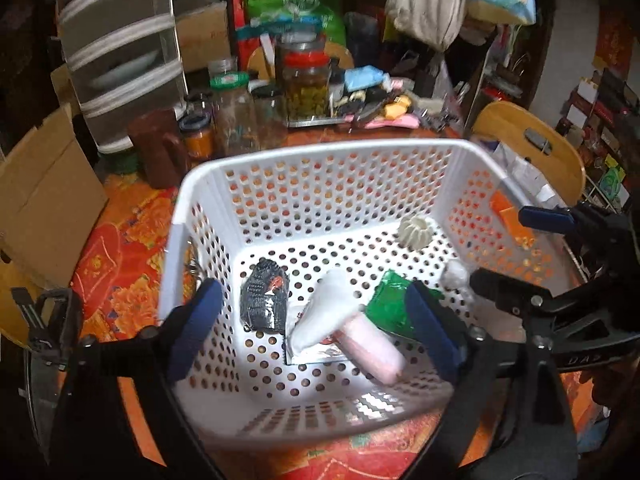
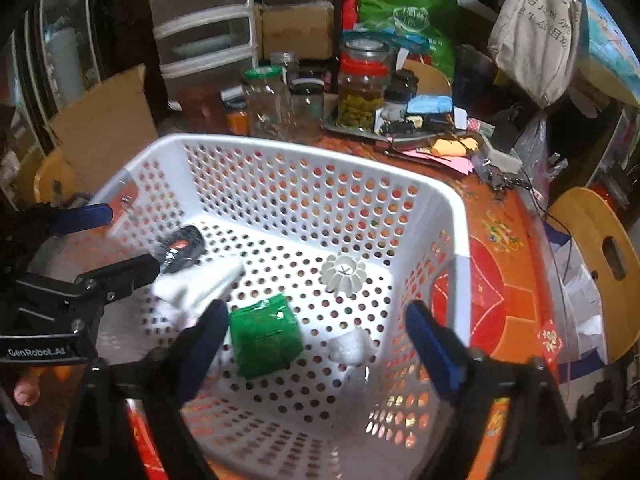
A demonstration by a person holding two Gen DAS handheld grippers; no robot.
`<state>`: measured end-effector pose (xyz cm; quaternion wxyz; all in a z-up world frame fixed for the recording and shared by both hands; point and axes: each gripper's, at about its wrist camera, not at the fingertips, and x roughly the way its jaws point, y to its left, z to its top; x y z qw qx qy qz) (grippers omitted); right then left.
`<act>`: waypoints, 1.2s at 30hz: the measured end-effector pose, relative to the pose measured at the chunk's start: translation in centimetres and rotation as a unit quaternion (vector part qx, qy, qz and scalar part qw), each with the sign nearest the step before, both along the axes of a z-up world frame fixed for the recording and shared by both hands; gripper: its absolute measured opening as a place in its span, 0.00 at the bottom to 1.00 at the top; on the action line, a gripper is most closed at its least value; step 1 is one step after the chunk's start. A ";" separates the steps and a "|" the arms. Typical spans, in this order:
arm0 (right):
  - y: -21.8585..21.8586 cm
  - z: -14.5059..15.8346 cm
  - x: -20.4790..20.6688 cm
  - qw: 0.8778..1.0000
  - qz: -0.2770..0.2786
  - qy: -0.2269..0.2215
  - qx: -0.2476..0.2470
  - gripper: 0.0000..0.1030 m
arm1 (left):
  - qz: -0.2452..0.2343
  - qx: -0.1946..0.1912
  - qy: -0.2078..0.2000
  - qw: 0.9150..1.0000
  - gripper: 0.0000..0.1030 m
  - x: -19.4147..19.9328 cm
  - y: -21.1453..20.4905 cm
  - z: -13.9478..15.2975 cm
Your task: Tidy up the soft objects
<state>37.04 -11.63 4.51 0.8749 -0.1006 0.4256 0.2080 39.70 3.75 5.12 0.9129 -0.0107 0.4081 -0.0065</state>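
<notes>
A white perforated basket [image 1: 320, 152] [image 2: 304, 152] stands on the red patterned table. Inside lie a black packet [image 1: 264, 296] [image 2: 180, 248], a white cloth [image 1: 324, 312] [image 2: 200, 284], a pink roll [image 1: 372, 350], a green packet [image 1: 388, 306] [image 2: 264, 334], a small white wad [image 1: 456, 274] [image 2: 350, 346] and a white ridged piece [image 1: 414, 232] [image 2: 343, 272]. My left gripper [image 1: 316, 332] is open and empty above the basket's near side. My right gripper [image 2: 316, 350] is open and empty over the basket; it also shows in the left wrist view [image 1: 520, 248].
Several glass jars [image 1: 306, 84] [image 2: 362, 84], a brown container [image 1: 160, 152], a metal tray with small items [image 1: 372, 108] and a green bag [image 2: 408, 20] crowd the table's far side. A cardboard box [image 1: 48, 200] stands left. A wooden chair [image 2: 600, 240] stands right.
</notes>
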 end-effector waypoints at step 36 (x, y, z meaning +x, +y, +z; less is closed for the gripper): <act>-5.7 2.3 -27.5 0.989 -0.033 -0.126 0.074 1.00 | 0.002 0.054 -0.165 0.985 1.00 -32.4 -4.5 4.1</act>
